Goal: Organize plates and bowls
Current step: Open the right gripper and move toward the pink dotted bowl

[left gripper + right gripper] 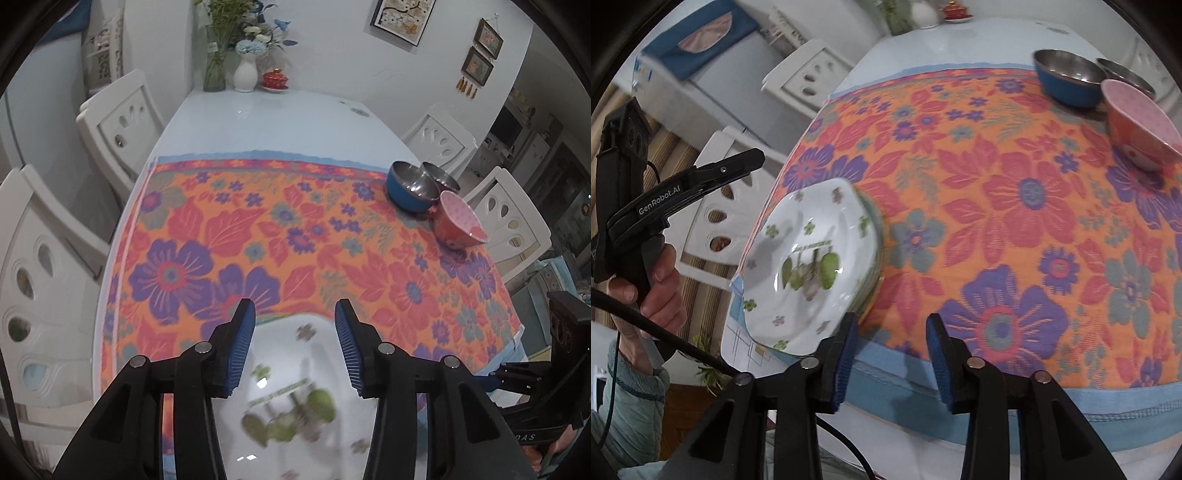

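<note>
Plates: white square-ish ceramic plates with green leaf print [809,266] sit stacked at the near left corner of the table [266,118], on the orange floral cloth [997,206]; this part looks done.
Bowls: blue bowl with steel lining [412,186], plain steel bowl [441,177] and pink dotted bowl [460,221] crowd together at the far right, touching, the pink 1 tilted; not nested, so likely left to do.
Left claw [294,347]: released, empty, angled down over the top plate, pads clear of it.
Right claw [891,356]: released, empty, above the cloth's blue hem, just right of the stack.
Person's hand [653,291]: grips the left handle.
</note>
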The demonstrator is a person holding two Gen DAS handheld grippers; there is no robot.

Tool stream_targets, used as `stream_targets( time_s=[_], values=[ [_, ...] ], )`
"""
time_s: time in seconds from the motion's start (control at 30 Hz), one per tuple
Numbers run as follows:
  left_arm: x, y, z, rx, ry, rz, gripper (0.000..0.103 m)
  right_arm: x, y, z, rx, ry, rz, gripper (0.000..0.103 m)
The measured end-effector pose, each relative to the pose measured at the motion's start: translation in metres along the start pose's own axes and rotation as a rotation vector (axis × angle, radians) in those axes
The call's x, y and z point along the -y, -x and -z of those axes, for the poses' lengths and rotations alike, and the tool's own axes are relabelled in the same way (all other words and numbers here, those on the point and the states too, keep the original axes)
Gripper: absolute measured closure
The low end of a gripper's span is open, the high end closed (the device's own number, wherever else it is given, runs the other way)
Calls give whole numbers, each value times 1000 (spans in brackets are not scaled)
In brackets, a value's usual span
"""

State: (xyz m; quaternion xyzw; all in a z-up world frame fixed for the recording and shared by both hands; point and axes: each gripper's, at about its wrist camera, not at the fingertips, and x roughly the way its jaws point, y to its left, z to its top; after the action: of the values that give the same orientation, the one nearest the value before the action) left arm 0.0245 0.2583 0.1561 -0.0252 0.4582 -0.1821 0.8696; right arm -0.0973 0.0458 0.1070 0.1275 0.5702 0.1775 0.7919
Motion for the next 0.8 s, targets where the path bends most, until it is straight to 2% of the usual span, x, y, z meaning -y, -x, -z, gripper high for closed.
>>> stream_targets(
  time_s=[0.07,0.1,0.17,0.2,0.37,0.43,0.53,0.6,0.7,0.8],
  values=[
    [13,-2,-9,12,-9,0,56,12,12,-5,26,-9,9,51],
    [23,-3,-15,20,-21,17,45,19,19,-9,42,-14,16,48],
    [44,-5,-26,44,-44,60,26,35,32,-15,65,-28,27,48],
    [54,-7,-30,56,-55,77,24,42,37,-18,72,-35,34,48],
    [103,-34,-54,38,-92,129,24,101,69,-34,124,-112,92,48],
    [121,-48,-63,21,-86,178,24,128,83,-41,146,-155,101,48],
    [150,-76,-78,-24,-56,309,24,176,105,-57,178,-230,106,47],
    [164,-96,-85,-57,-30,353,24,204,115,-66,200,-276,107,46],
    [186,-131,-94,-99,13,379,24,242,125,-83,224,-336,113,45],
    [206,-162,-100,-126,31,353,24,273,124,-103,226,-374,104,45]
  ],
)
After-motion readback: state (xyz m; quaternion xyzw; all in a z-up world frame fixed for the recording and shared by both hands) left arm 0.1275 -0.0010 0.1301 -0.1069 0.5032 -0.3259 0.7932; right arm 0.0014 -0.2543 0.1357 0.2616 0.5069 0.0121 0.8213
